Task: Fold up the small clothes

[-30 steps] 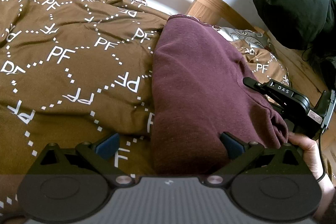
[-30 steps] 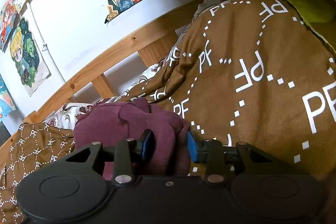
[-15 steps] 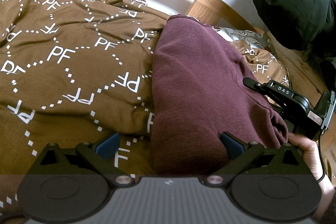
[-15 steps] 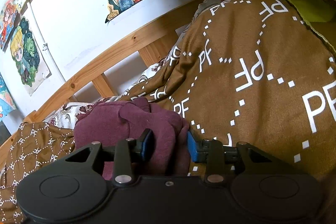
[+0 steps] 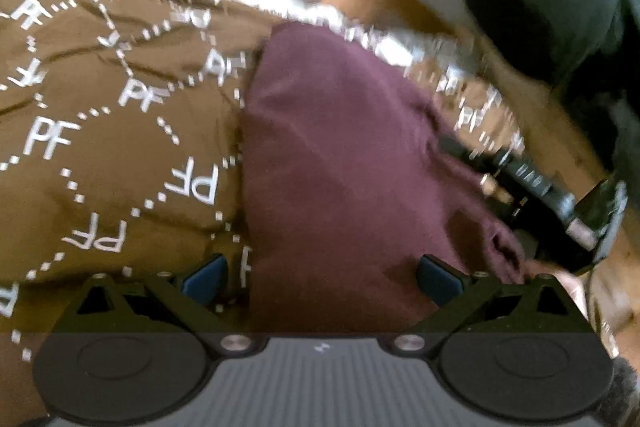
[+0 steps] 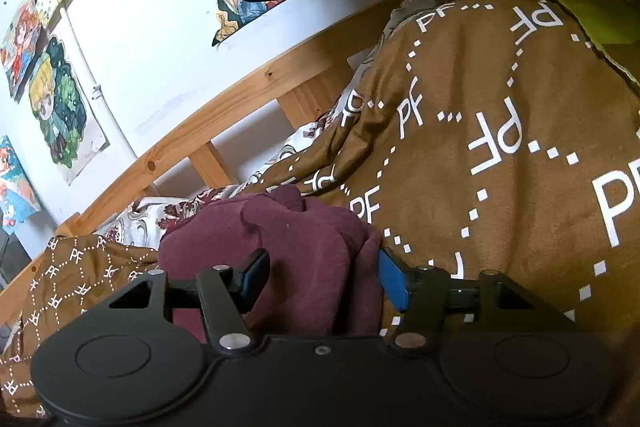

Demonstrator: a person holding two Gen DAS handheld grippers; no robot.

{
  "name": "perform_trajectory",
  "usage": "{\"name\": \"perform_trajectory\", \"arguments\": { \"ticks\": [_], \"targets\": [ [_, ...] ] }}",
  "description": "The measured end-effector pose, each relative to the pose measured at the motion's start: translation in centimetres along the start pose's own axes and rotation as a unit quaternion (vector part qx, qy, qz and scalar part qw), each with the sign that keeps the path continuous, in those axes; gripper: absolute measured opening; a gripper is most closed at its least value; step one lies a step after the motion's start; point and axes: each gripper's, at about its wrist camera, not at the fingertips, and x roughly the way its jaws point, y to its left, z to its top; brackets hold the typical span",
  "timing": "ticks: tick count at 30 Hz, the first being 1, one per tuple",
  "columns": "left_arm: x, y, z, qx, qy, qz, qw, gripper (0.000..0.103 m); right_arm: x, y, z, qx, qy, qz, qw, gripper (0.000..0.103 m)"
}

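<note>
Lower centre of the right wrist view: right gripper has just been opening, jaws spread, releasing the maroon garment (fold laid); left gripper spread wide.

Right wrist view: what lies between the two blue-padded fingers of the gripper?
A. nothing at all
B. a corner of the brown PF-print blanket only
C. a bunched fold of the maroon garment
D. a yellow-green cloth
C. Bunched fabric of the maroon garment fills the gap of the right gripper; its jaws have just been opening, and the right-hand pad now stands just clear of the cloth, with the brown blanket behind.
</note>
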Motion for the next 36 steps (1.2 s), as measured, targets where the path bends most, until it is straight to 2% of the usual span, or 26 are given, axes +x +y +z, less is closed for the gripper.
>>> {"name": "perform_trajectory", "arguments": {
  "ticks": [4,6,10,12,14,15,17,18,21,25,29,36],
  "targets": [
    [0.4,0.1,0.3,0.008,0.014,-0.014,0.9998,0.100,0.0,-0.1,0.0,0.001,0.000,0.004,1.000,0.062],
    [0.5,0.1,0.4,0.012,0.022,-0.027,0.9993,0.090,-0.1,-0.1,0.0,0.002,-0.001,0.001,1.000,0.061],
    [0.2,0.2,0.6,0.007,0.029,-0.033,0.9990,0.079,0.0,0.1,-0.1,-0.003,0.002,-0.005,1.000,0.056],
    [-0.2,0.3,0.7,0.006,0.025,-0.030,0.9992,0.065,0.0,0.2,-0.1,-0.002,0.007,-0.004,1.000,0.047],
    [-0.7,0.2,0.9,0.003,0.021,-0.030,0.9993,0.055,0.1,0.3,-0.1,0.006,0.009,0.000,1.000,0.033],
    [-1.1,0.1,1.0,0.002,0.017,-0.033,0.9993,0.050,0.0,0.4,0.0,0.012,0.009,0.006,1.000,0.030],
    [-2.0,-0.3,1.1,0.009,0.004,-0.039,0.9992,0.045,-0.2,0.8,0.2,0.016,0.004,0.016,1.000,0.020],
    [-2.6,-0.6,1.1,0.017,-0.005,-0.042,0.9990,0.043,-0.4,1.2,0.3,0.011,0.002,0.020,1.000,0.020],
    [-4.8,-1.7,0.9,0.061,-0.039,-0.049,0.9962,0.042,-1.4,3.0,0.6,-0.011,-0.011,0.038,0.999,0.018],
    [-7.8,-3.1,0.9,0.132,-0.082,-0.051,0.9866,0.042,-3.1,5.1,0.9,-0.021,-0.027,0.055,0.998,0.017],
    [-9.8,-3.0,1.0,0.164,-0.112,-0.049,0.9789,0.042,-4.5,7.4,1.0,-0.033,-0.045,0.066,0.996,0.017],
    [-11.9,-0.8,1.7,0.198,-0.159,0.003,0.9671,0.042,-2.0,13.0,1.4,-0.079,-0.044,0.094,0.992,0.017]
  ]
}}
